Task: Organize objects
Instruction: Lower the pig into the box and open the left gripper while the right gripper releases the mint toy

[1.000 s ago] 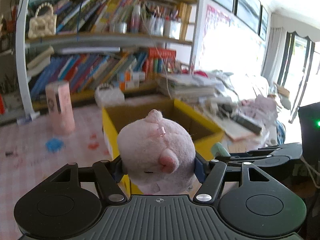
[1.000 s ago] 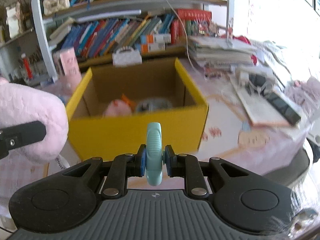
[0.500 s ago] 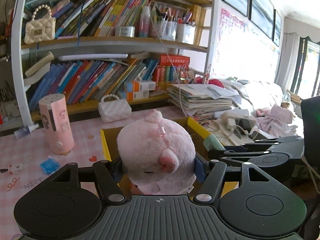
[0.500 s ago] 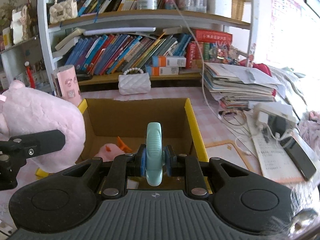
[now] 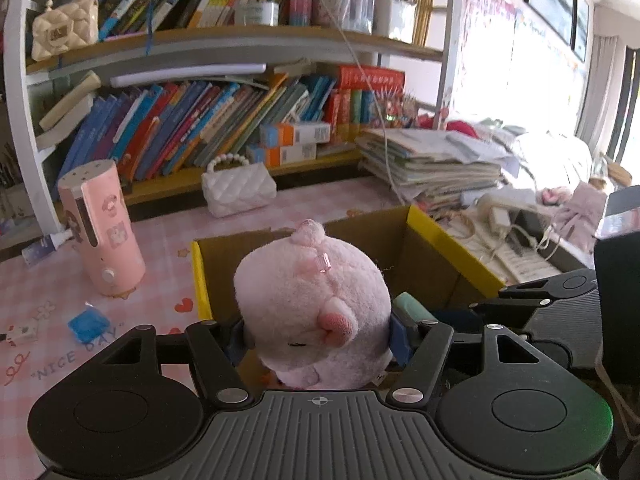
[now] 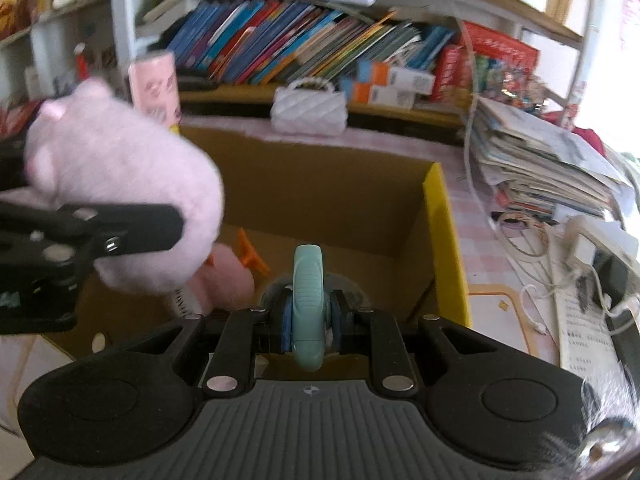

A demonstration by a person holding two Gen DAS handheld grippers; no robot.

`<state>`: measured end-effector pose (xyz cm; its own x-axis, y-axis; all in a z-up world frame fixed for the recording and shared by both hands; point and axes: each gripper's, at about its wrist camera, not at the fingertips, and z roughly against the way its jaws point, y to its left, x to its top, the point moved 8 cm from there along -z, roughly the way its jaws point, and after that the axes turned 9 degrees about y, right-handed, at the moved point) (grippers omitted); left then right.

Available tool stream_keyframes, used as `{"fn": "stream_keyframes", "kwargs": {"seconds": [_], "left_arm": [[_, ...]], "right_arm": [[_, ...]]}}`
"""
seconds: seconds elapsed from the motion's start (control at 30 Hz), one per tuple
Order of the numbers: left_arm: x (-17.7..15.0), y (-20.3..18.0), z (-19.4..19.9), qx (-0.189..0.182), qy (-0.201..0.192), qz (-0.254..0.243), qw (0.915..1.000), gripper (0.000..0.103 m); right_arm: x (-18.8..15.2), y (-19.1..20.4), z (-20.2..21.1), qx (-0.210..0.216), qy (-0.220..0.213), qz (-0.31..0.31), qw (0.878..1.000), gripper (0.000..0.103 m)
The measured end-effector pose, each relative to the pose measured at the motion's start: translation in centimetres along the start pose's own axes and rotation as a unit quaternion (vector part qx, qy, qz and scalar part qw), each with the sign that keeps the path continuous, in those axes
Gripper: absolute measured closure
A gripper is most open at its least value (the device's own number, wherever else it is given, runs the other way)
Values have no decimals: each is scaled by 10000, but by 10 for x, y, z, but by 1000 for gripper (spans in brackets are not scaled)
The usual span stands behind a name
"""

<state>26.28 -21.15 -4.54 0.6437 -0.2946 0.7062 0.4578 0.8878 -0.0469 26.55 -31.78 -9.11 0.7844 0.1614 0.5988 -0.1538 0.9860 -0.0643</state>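
Observation:
My left gripper (image 5: 318, 336) is shut on a pink plush pig (image 5: 308, 300) and holds it over the near edge of the open yellow cardboard box (image 5: 452, 248). The pig also shows at the left of the right wrist view (image 6: 120, 184), over the box (image 6: 444, 240). My right gripper (image 6: 307, 316) is shut on a slim teal oval object (image 6: 307, 300) above the box's inside. Inside the box lie a pink toy with an orange part (image 6: 228, 276) and a grey round thing, mostly hidden.
A pink cylinder (image 5: 100, 232), a white quilted purse (image 5: 238, 188) and a small blue piece (image 5: 88, 324) sit on the pink checked tabletop. Bookshelves stand behind. A paper stack (image 5: 432, 164) and cables and chargers (image 6: 580, 248) lie to the right.
Both grippers have moved forward and up over the box; the pig now hangs over its left side and the teal object over its middle. Both grips are unchanged.

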Motion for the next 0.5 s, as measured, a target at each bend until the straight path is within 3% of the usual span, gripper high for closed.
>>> {"fn": "stream_keyframes", "kwargs": {"seconds": [0.23,0.5], "left_arm": [[-3,-2,-22,68,291,-52,9995,37],[-9,0,-41,143,602,-47,9981,35]], "right_arm": [[-5,6,-17,205,309,325,9988,85],[-7,4,-27,398,582,244,9972,85]]}}
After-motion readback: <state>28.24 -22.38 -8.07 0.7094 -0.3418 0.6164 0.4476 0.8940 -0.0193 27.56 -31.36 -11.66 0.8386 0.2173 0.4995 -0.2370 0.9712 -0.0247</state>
